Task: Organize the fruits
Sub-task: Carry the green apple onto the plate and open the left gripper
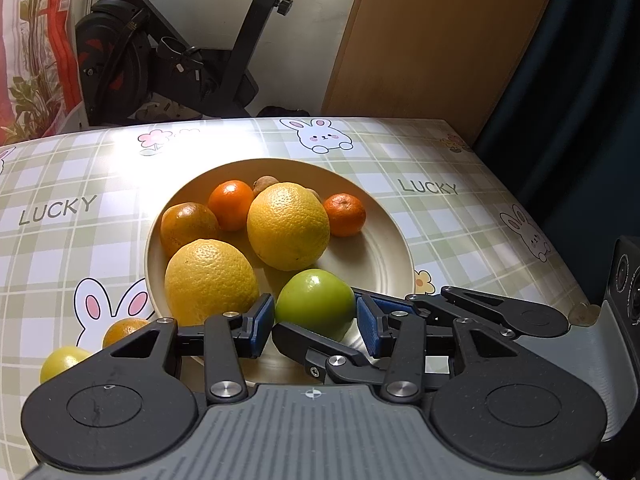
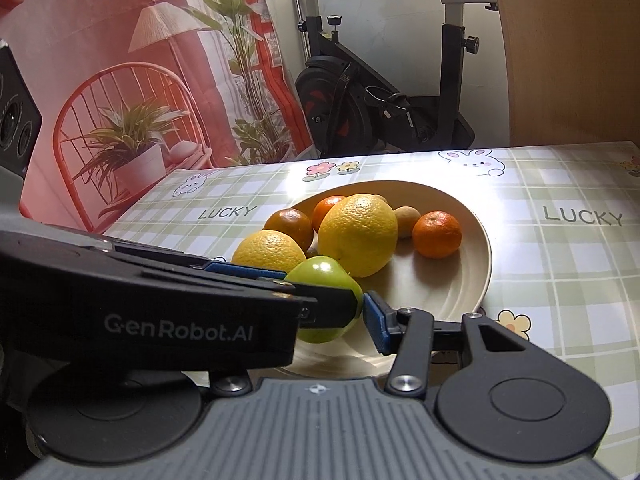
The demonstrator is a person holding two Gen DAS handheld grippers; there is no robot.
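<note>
green apple (image 1: 315,304) held between blue pads of both left gripper (image 1: 316,322) and right gripper (image 2: 326,300), low over near rim of cream plate (image 1: 376,264); oranges, tangerines on plate; checked tablecloth (image 1: 460,220) beneath.

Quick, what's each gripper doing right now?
Left gripper: shut on the green apple.
Right gripper: cannot tell; one pad is at the apple, the other is hidden.

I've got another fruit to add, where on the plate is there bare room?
Bare: the plate's right half, between the mandarin and green apple. Crowded: left and back, with two big yellow citrus and the oranges.
</note>
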